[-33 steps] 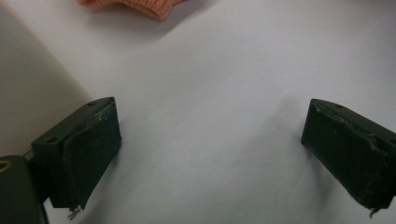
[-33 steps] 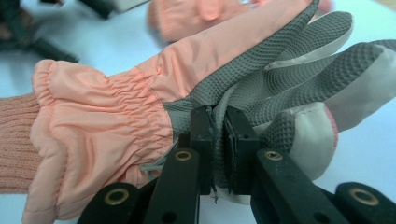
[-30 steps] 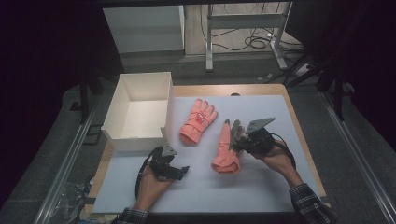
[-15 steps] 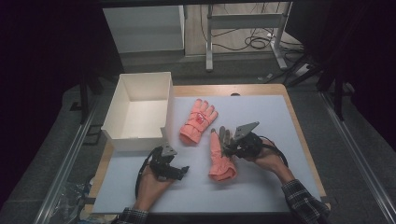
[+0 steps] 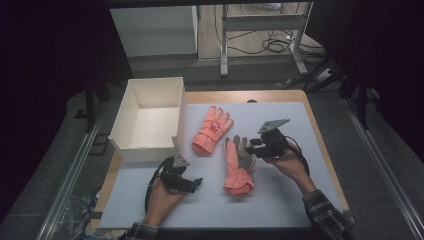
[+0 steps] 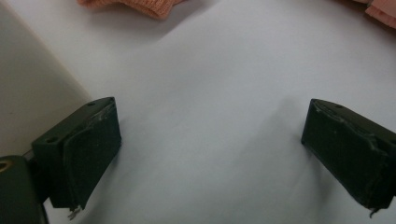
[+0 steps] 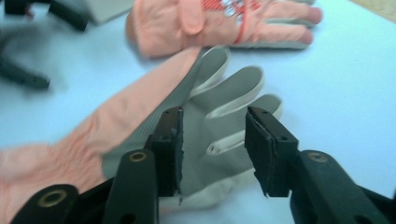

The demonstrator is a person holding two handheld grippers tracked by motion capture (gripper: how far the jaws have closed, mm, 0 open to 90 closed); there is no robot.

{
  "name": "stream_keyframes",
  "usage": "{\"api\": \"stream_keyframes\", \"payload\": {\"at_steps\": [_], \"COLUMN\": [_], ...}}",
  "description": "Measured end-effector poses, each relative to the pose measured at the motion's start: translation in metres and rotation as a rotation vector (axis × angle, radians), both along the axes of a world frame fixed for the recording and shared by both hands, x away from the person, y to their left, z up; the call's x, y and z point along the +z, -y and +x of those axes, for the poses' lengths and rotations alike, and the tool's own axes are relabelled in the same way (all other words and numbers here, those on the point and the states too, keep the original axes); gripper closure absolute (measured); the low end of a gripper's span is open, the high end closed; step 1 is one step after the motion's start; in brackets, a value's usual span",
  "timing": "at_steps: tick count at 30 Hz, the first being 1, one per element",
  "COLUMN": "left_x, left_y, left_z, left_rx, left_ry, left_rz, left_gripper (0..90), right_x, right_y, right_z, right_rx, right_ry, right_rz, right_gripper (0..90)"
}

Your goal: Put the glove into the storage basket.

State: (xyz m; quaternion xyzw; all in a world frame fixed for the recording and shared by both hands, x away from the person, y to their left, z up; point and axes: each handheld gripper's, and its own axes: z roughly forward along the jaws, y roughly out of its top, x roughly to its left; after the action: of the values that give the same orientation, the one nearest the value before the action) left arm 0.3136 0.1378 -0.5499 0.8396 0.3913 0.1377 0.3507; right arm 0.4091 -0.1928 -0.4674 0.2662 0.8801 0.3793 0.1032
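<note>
My right gripper (image 5: 251,148) hangs open over the grey-palmed glove (image 5: 238,166) mid-table. The other glove (image 5: 212,129) lies beside the white box (image 5: 148,119). My left gripper (image 5: 196,182) gapes, empty, near the table's front edge.

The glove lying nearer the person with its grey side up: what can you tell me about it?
This glove is salmon-pink fabric with a grey, grippy-looking palm facing up and a ribbed knit cuff toward the person. It lies flat on the white mat, fingers pointing away. The right gripper straddles its palm, jaws apart, not clamped.
</note>
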Motion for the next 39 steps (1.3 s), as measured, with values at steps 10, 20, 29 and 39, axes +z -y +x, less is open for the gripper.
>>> {"api": "stream_keyframes", "payload": {"at_steps": [10, 20, 29, 39], "left_x": [0.0, 0.0, 0.0, 0.0], "left_y": [0.0, 0.0, 0.0, 0.0], "left_z": [0.0, 0.0, 0.0, 0.0], "left_rx": [0.0, -0.001, -0.001, 0.0], "left_ry": [0.0, 0.001, 0.0, -0.001], "left_rz": [-0.001, 0.0, 0.001, -0.003], "left_gripper": [4.6, 4.6, 4.6, 4.6], "right_x": [0.011, 0.012, 0.0, -0.025], "right_y": [-0.034, -0.077, -0.116, -0.136], "right_z": [0.024, 0.053, 0.081, 0.116], "right_rx": [-0.048, -0.07, -0.056, -0.118], "right_ry": [-0.001, -0.036, -0.046, -0.13], "right_rz": [0.054, 0.043, -0.014, -0.109], "right_gripper": [46.4, 44.3, 43.3, 34.9]}}
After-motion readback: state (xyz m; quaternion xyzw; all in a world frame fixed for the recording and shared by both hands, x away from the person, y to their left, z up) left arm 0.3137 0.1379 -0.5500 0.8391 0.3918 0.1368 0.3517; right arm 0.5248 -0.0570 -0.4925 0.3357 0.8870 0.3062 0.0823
